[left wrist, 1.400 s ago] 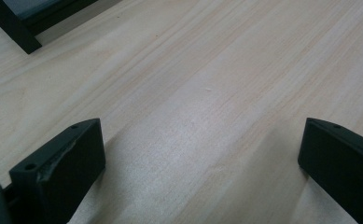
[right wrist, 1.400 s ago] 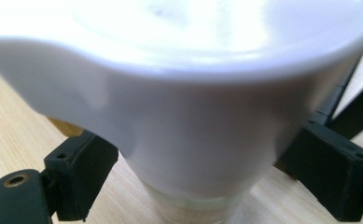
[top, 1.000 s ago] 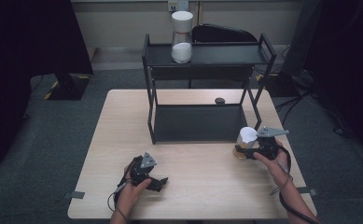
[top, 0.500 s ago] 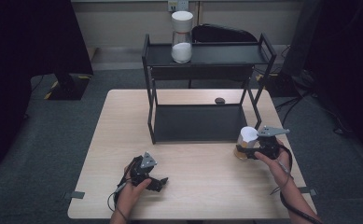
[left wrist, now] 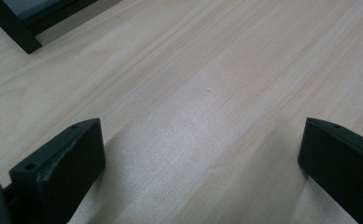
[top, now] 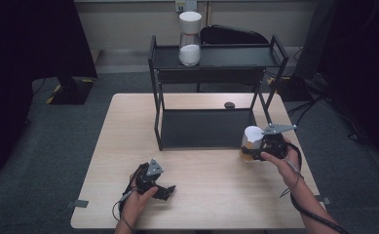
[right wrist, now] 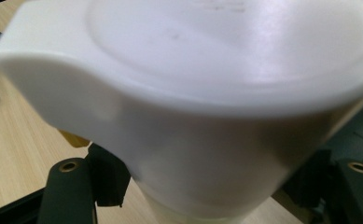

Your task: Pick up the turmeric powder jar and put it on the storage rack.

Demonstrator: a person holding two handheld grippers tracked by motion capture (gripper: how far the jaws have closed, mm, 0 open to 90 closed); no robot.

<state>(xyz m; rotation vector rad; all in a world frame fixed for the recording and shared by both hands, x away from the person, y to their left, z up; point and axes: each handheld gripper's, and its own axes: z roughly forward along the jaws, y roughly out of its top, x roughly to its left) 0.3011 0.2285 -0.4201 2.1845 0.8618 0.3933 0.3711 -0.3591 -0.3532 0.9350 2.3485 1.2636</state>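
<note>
So my right gripper (top: 252, 152) is clamped on the white-lidded jar (top: 252, 141) with something yellowish-brown inside, squeezing it from both sides just under the lid. The jar stands upright, long axis vertical, right off the front right leg of the black two-tier rack (top: 216, 58). What matters next: the rack's top shelf sits up and back from the jar, where a second white-lidded jar (top: 190, 39) stands toward the left end, so I reckon it's lift, then forward. My left gripper (top: 161, 191) lies well to the front left of the rack on the wooden table (top: 206, 204), jaws spread, nothing between them.
</note>
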